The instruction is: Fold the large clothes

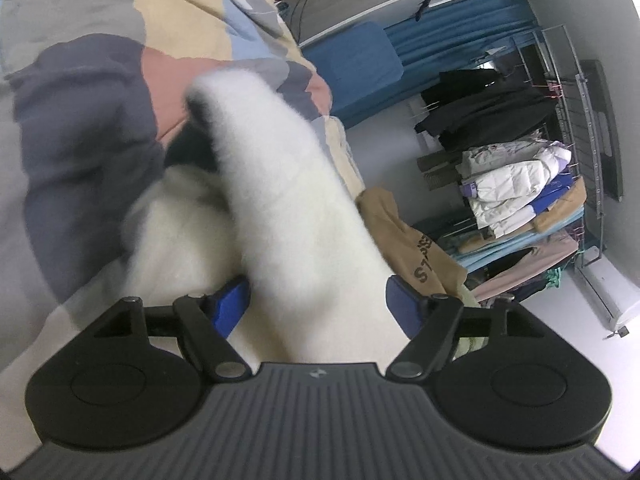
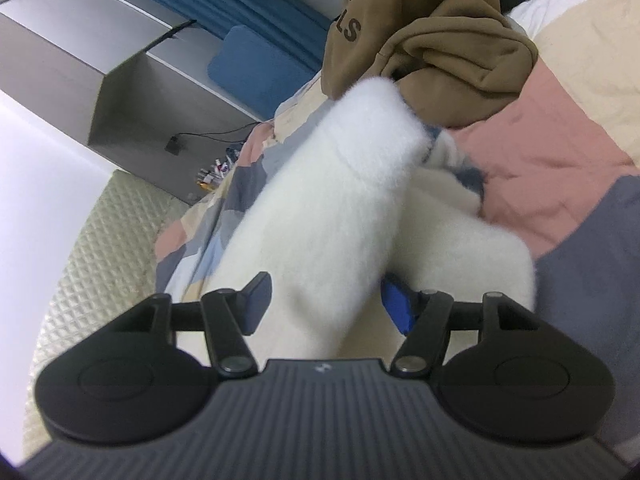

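White fluffy fabric fills the middle of both wrist views: a large fleece garment (image 1: 280, 200) lies on a bed covered with a patchwork quilt (image 1: 100, 20) in beige, pink, grey and blue. In the left wrist view, a thick sleeve-like part of the garment runs from between the fingers up and away, over the rest of the white cloth. The left gripper (image 1: 318, 304) has its jaws spread wide; the blue pads stand on both sides of the sleeve, and they do not seem to press on it. In the right wrist view, the right gripper (image 2: 324, 300) also stands with its jaws apart, and another long white part of the garment (image 2: 340, 200) passes between them. Whether these pads touch the cloth is not clear, because of blur. A brown hoodie (image 2: 432, 40) with dark letters lies crumpled on the quilt just beyond the white garment. Beside the bed, a metal rack (image 1: 540, 168) holds many clothes.
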### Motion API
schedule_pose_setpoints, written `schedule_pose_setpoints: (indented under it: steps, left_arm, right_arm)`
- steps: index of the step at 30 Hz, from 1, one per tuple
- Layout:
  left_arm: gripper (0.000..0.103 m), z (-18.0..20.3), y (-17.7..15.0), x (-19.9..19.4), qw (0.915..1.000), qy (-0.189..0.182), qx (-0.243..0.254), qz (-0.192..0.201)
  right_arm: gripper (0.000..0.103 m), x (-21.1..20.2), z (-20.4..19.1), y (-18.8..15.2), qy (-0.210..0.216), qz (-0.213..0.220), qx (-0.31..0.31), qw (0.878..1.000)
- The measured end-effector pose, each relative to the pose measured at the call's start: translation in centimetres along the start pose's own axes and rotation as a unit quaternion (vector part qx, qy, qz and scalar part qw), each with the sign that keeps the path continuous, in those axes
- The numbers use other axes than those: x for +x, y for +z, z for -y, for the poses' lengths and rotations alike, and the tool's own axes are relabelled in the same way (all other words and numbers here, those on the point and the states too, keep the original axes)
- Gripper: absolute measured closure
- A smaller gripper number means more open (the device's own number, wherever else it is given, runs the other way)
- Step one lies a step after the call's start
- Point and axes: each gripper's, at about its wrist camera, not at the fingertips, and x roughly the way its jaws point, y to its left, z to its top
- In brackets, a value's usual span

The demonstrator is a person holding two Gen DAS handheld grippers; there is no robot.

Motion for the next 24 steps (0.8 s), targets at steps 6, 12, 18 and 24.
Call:
schedule_pose_setpoints:
  steps: [6,12,18,24]
  left_arm:
    - [0.059,-0.6,1.2,1.2,0.9997,-0.023,-0.008,0.005]
    - [0.091,0.2,1.6,-1.2,0.9967,-0.081,0.003,0.011]
    - [0.091,0.7,-0.3,-5.0,0.998,-0.043,0.034,-0.033]
    - [0.091,0.2,-3.1,-4.2,0.9898,0.087,0.082,-0.078]
  right_arm:
    - [0.067,2.0,-0.5,0.2,0.002,0.0,-0.012,1.0]
    - [0.089,-0.7,-2.3,-0.8,0.064,0.025,-0.038,0.997]
    - [0.09,-4.6,-2.2,-3.7,0.005,-0.005,-0.046,0.999]
    - [0.089,-3.0,-0.8,-5.7,-0.115,-0.081,-0.041,0.989]
